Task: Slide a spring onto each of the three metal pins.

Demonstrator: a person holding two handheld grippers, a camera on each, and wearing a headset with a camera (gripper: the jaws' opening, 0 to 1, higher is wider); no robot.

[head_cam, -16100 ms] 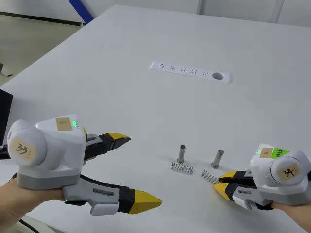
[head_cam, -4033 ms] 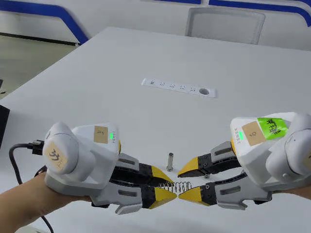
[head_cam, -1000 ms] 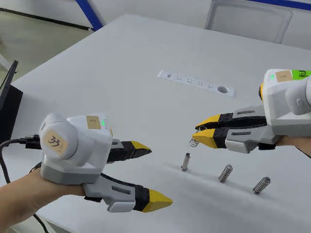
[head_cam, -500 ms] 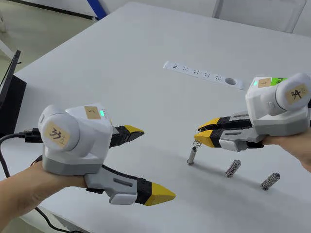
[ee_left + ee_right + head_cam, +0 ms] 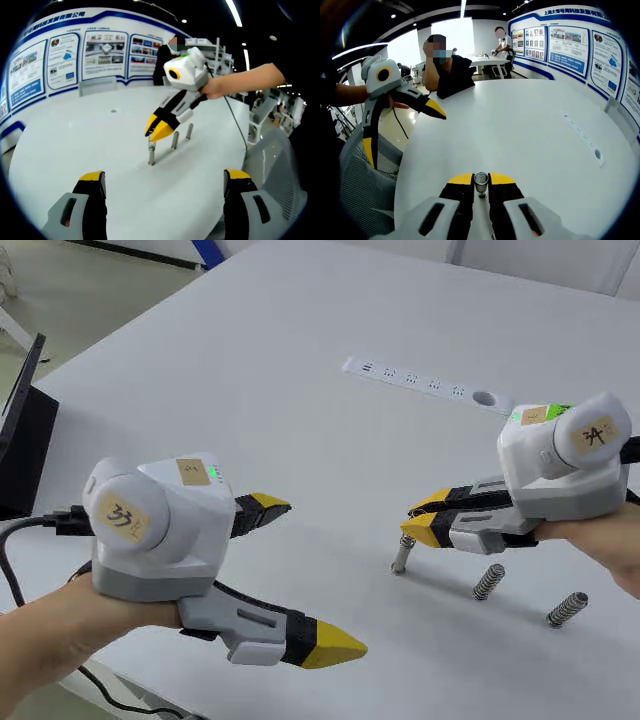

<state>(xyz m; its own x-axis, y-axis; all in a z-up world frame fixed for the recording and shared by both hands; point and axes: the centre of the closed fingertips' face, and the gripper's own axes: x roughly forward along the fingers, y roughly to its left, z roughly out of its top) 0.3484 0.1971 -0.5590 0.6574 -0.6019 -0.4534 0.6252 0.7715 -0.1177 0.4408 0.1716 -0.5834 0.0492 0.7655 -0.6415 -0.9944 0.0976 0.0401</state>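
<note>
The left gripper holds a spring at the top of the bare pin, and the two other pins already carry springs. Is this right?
No: the right gripper holds the spring, as the right gripper view shows. The rest is correct.

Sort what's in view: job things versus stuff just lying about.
Job: bare pin; spring held in the right gripper; middle pin and end pin, both already wearing springs.
Lying about: power strip; chair.
</note>
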